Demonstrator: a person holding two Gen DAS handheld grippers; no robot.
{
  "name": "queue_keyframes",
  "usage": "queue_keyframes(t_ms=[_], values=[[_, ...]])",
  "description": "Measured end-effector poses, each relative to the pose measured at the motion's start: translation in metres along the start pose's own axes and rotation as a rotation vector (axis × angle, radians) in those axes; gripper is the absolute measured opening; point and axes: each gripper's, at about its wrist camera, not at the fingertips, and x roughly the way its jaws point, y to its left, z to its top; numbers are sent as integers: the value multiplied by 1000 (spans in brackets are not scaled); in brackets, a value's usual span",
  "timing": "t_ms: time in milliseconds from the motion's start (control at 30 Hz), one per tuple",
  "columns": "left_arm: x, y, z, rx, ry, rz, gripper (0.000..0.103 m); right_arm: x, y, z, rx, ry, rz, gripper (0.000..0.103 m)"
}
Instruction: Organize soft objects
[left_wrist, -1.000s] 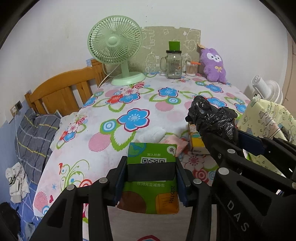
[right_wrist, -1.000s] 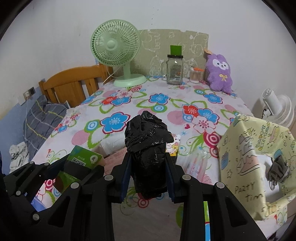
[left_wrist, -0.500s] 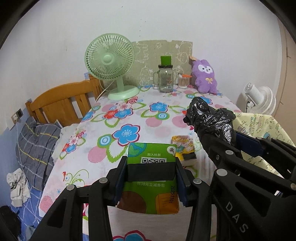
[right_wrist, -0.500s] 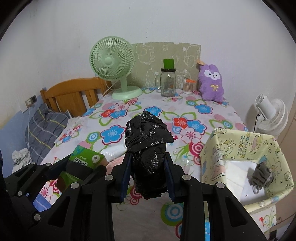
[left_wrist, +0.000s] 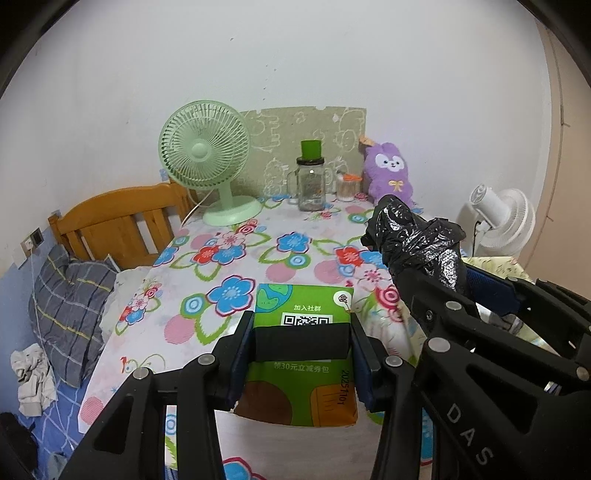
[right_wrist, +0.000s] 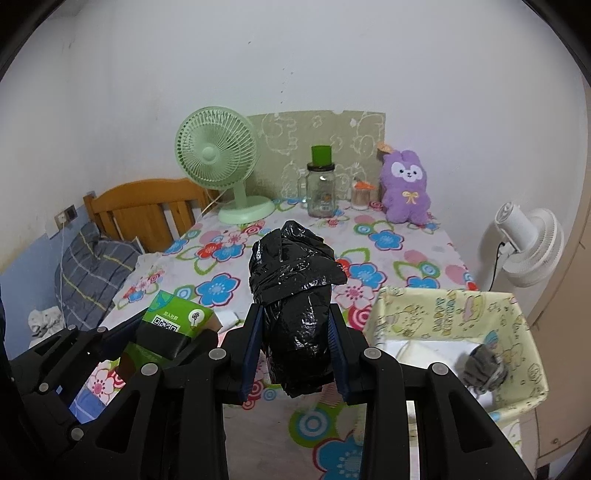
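Your right hand-held gripper (right_wrist: 295, 354) is clamped on the black plastic bag bundle (right_wrist: 295, 291) and your left hand-held gripper (left_wrist: 301, 354) on the green packet (left_wrist: 304, 350), both lifted above the worktop's (right_wrist: 388, 236) near edge, seemingly bound for the yellow fabric bin (right_wrist: 454, 314) at its near right corner.

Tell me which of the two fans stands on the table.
The green fan, at the table's far left by the wall. The white fan stands off the table's right edge.
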Motion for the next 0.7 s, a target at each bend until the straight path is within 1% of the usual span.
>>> queue_keyframes(t_ms=[367, 700], values=[[-17, -28, 16, 19, -39, -32, 48, -25, -23, 12, 17, -33, -20, 37], [-17, -56, 23, 46, -69, -71, 48, -35, -50, 13, 41, -47, -59, 37]])
